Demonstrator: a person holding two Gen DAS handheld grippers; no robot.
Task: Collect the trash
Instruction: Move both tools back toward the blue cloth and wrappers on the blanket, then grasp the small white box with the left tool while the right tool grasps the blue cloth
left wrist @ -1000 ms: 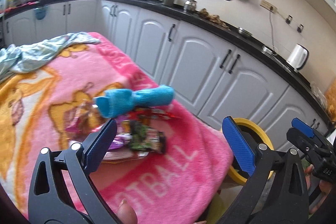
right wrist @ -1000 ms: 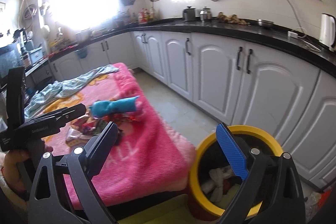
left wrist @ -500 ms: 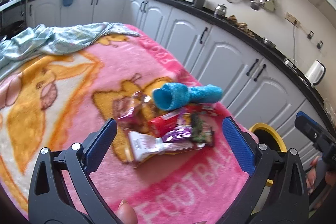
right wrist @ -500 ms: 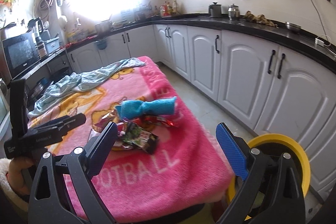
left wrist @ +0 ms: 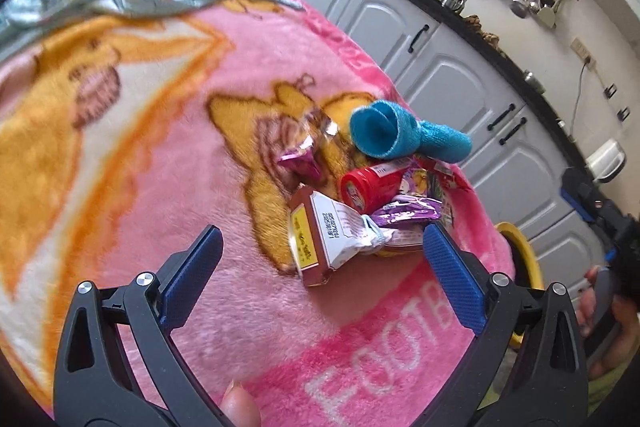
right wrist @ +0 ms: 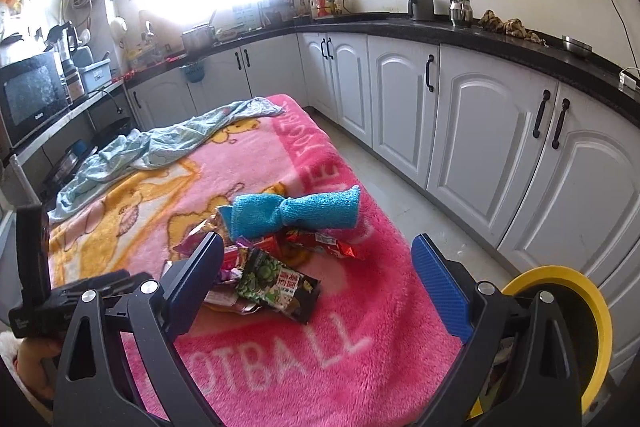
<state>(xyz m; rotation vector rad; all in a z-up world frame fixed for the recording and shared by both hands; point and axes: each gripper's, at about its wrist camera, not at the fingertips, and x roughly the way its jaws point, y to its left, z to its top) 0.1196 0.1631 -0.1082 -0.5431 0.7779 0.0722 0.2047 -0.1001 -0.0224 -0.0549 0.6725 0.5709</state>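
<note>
A heap of snack wrappers [left wrist: 360, 203] lies on the pink blanket [left wrist: 160, 155], with a small white and brown carton [left wrist: 320, 239], a red tube [left wrist: 368, 183] and a purple wrapper [left wrist: 408, 213]. A rolled blue cloth [left wrist: 404, 135] lies just behind it. My left gripper [left wrist: 320, 267] is open and empty, low over the blanket, with the carton between its fingers. My right gripper [right wrist: 316, 279] is open and empty above the blanket's near edge; a green wrapper [right wrist: 276, 285] and the blue cloth [right wrist: 296, 213] lie before it. A yellow-rimmed bin [right wrist: 560, 339] stands at the right.
A pale blue garment [right wrist: 160, 143] lies crumpled at the blanket's far end. White cabinets [right wrist: 480, 131] under a black counter run along the right, with a strip of tiled floor [right wrist: 400, 171] between them and the blanket. The bin's rim also shows in the left view [left wrist: 520, 259].
My left gripper has moved forward and down over the blanket, close to the wrapper heap. My right gripper has swung left from over the bin towards the blanket.
</note>
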